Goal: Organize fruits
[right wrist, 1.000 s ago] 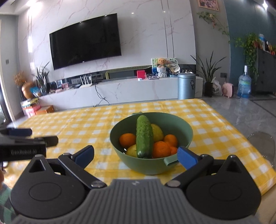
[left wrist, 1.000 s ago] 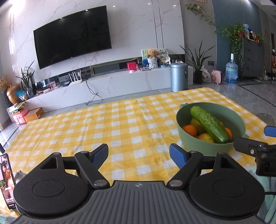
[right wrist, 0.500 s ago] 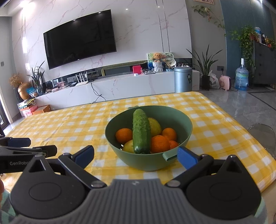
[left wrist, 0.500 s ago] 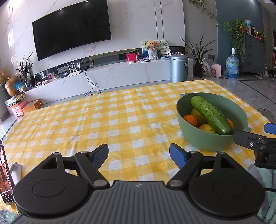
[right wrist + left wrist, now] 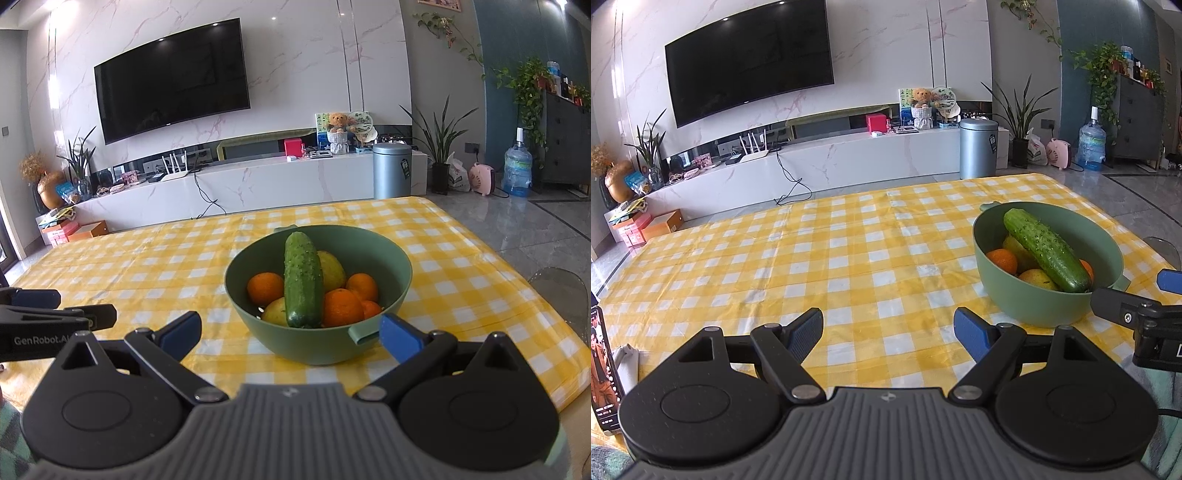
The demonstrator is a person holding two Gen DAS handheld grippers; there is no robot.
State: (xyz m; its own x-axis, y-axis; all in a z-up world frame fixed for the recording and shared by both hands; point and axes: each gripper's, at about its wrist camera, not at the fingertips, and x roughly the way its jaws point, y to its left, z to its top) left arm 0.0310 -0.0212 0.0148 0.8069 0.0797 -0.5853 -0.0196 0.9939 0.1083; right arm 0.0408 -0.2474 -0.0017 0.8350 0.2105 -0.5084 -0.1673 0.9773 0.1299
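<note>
A green bowl [image 5: 391, 258] stands on the yellow checked tablecloth [image 5: 147, 258]; in the left wrist view the bowl [image 5: 1027, 306] is at the right. A cucumber [image 5: 302, 279] lies on top of several oranges [image 5: 265, 288] and yellow-green fruits [image 5: 332, 269]. My right gripper [image 5: 290, 334] is open just short of the bowl's near side, nothing between its fingers. My left gripper [image 5: 888, 332] is open over bare cloth, left of the bowl. The cucumber [image 5: 1045, 249] and an orange [image 5: 1001, 259] show there too.
A phone [image 5: 604, 369] stands at the table's left edge. The table's right edge [image 5: 517, 266] drops to a tiled floor. Beyond the far edge are a TV console [image 5: 236, 184] and a grey bin [image 5: 392, 170].
Both grippers have drifted slightly; the bowl sits a little lower and nearer in the right wrist view. Both stay open.
</note>
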